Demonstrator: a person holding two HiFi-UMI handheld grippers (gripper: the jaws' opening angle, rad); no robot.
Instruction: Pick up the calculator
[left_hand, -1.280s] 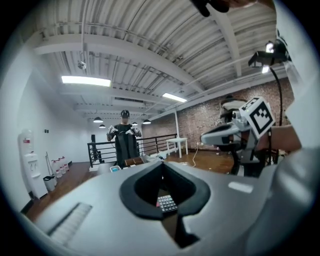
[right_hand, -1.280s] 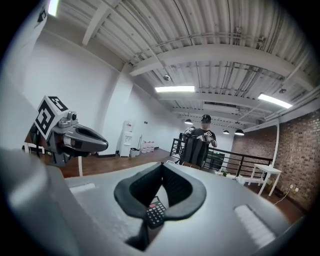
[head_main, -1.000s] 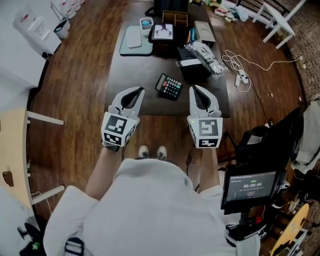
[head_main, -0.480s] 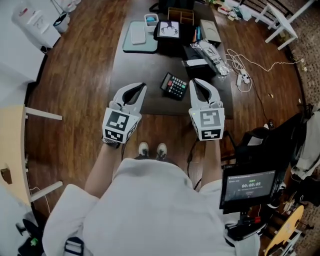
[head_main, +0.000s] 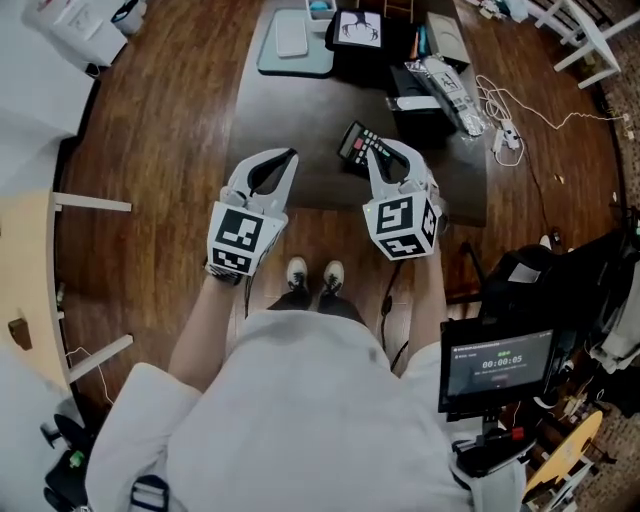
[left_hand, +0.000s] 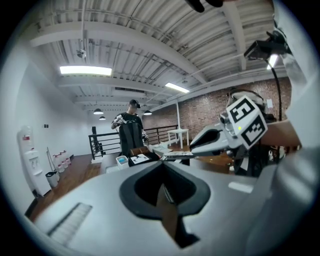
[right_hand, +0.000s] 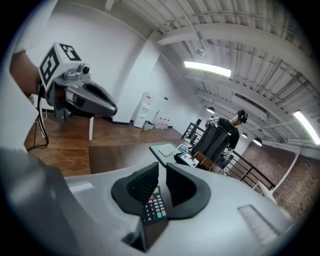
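Note:
The black calculator (head_main: 354, 141) with coloured keys lies near the front edge of the dark table (head_main: 290, 110). My right gripper (head_main: 376, 152) is tipped down over its near end and hides part of it. In the right gripper view (right_hand: 161, 168) the jaws have just been opening and stand a little apart. The calculator's keys (right_hand: 154, 205) show through the gap below them, and the pads do not press on it. My left gripper (head_main: 289, 157) hovers over the table's front edge to the calculator's left, its jaws closed tip to tip (left_hand: 162, 163) on nothing.
A teal tray (head_main: 296, 62), a black box with a picture (head_main: 360, 30), another black box (head_main: 425, 105) and a plastic bag (head_main: 450, 85) crowd the table's far half. A white cable (head_main: 510, 130) lies on the wood floor at right. A monitor (head_main: 495, 365) stands nearby, and a person (left_hand: 131, 127) beyond the table.
My right gripper has swung left and forward over the calculator, rolled, and its jaws have parted. The left gripper has edged forward to the table's edge.

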